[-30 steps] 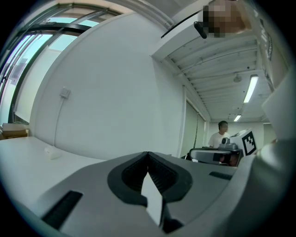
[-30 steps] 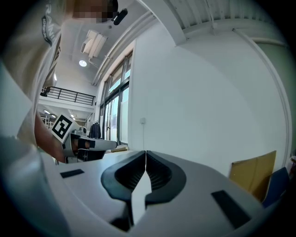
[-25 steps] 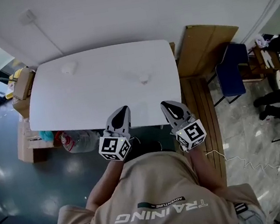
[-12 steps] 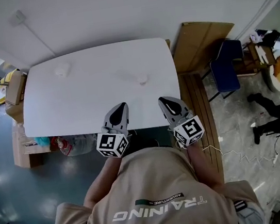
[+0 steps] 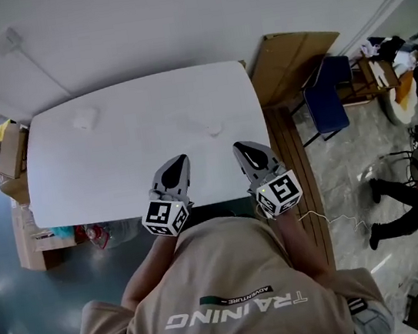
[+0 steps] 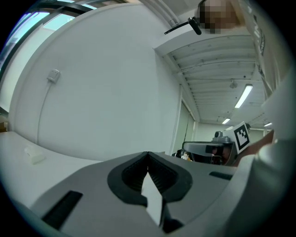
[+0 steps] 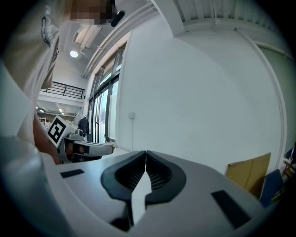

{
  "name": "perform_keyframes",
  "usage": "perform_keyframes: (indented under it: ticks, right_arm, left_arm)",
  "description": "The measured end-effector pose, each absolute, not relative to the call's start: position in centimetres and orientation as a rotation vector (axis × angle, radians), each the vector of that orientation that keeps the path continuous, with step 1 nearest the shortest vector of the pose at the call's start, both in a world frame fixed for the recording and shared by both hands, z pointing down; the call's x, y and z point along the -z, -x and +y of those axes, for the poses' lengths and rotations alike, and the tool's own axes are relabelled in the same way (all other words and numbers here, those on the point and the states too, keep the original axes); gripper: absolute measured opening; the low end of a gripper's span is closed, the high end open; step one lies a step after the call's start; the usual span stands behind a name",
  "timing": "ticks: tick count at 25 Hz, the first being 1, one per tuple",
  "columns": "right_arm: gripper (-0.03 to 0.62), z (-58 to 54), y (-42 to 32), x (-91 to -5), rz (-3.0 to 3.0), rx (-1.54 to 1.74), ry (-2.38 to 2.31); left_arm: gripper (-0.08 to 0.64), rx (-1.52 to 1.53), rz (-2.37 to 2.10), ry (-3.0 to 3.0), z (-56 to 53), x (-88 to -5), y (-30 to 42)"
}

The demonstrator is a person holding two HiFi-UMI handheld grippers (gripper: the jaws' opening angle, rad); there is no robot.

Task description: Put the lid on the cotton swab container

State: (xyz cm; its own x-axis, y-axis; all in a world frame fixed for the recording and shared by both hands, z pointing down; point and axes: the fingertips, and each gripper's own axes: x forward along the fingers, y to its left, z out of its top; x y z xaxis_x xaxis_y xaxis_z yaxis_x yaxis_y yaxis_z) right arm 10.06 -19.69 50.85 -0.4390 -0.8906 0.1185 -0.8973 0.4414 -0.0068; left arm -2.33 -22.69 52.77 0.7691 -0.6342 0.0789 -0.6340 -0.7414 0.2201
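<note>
On the white table (image 5: 140,172) lie two small pale things. One is a white squarish piece (image 5: 83,120) at the far left, also seen low on the left as the white piece (image 6: 34,155). The other is a small roundish thing (image 5: 214,128) right of centre. Which is the lid and which the cotton swab container I cannot tell. My left gripper (image 5: 180,160) and right gripper (image 5: 240,147) hover side by side over the table's near edge, well short of both. Each has its jaws pressed together with nothing between them: left gripper (image 6: 148,155), right gripper (image 7: 145,152).
A brown board (image 5: 290,61) leans at the table's right end, with a blue chair (image 5: 324,102) beside it. Cardboard boxes (image 5: 5,154) stand at the left end. A person's legs (image 5: 402,207) show on the floor at far right. A white wall (image 6: 106,88) rises behind the table.
Both grippers hold the same shut pose at the table's near edge. The head view has shifted, so the table sits further left. The person at right has walked on.
</note>
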Motion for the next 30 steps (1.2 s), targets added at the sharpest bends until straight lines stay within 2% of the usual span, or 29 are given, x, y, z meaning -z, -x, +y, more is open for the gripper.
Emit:
perform_keyframes:
  ticks: [12, 30]
  right_arm:
    - [0.018, -21.6, -9.5, -52.1, -2.478, -0.160, -1.688]
    - [0.018, -28.5, -11.3, -52.4, -2.554, -0.162, -1.529]
  left_arm:
    - [0.012, 0.025, -0.857, -2.726, -25.5, -54.3, 2.1]
    - [0.012, 0.011, -0.969, -2.690, -29.0, -53.7, 0.4]
